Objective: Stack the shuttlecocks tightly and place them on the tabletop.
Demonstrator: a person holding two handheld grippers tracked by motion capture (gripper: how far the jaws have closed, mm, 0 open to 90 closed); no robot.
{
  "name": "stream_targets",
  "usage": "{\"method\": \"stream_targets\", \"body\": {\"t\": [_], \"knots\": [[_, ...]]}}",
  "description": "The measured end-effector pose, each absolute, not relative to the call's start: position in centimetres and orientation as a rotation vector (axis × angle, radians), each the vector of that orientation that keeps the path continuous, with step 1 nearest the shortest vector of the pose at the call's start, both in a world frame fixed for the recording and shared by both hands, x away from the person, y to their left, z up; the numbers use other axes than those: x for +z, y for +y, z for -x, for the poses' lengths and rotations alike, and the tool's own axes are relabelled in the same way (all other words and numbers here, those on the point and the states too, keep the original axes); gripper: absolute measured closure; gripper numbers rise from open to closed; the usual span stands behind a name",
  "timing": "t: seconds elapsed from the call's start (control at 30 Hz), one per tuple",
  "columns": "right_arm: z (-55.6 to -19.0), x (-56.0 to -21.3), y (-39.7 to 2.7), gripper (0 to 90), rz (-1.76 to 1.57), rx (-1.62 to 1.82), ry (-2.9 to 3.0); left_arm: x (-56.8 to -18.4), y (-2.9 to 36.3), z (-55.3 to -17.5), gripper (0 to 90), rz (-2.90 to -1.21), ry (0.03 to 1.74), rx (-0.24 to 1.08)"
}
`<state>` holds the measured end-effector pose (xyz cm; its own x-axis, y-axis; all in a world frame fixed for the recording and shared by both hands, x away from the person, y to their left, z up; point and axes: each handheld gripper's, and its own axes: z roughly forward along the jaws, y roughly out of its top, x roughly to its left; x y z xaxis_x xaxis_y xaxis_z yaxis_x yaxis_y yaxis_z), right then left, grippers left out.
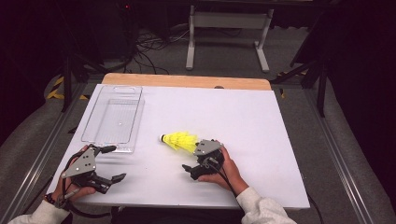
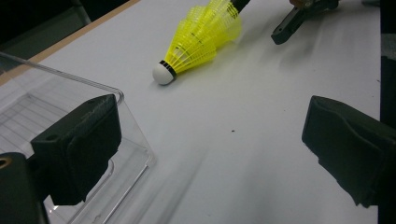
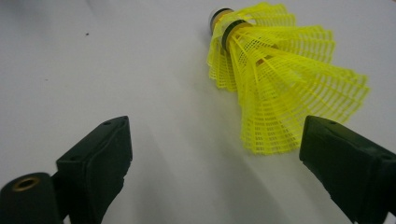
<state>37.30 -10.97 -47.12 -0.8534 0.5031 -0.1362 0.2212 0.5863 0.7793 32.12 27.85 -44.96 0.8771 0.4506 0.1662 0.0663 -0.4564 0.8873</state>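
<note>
Nearest to the person, the left tool (image 1: 112, 163) sits at the near-left of the white desk (image 1: 243, 116), jaws spread wide with nothing between them, one jaw right by the near corner of the clear plastic tray (image 1: 113, 119). To its right, the right tool (image 1: 192, 161) has its jaws apart too, gripping nothing. Just beyond it, the yellow shuttlecocks (image 1: 180, 140) lie on their side around the middle of the desk, nested together, white cork end pointing left, skirt edge close to one right jaw. The tray stretches off toward the far-left.
</note>
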Motion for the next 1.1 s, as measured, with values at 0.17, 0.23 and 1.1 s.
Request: {"method": "stream_targets", "body": {"t": [0.17, 0.23, 1.1], "knots": [[-37.6, -47.3, -10.4, 14.1, -0.588, 1.144, 2.495, -45.0, 27.8, -32.1, 5.6, -2.013, 0.378, 0.465], [-37.8, -47.3, -10.0, 14.4, -0.597, 1.143, 2.493, -45.0, 27.8, -32.1, 5.6, -2.016, 0.378, 0.464], [-39.3, -47.5, -6.7, 40.9, -0.859, 1.228, 2.352, -45.1, 27.6, -32.2, 5.8, -2.030, 0.374, 0.464]]}}
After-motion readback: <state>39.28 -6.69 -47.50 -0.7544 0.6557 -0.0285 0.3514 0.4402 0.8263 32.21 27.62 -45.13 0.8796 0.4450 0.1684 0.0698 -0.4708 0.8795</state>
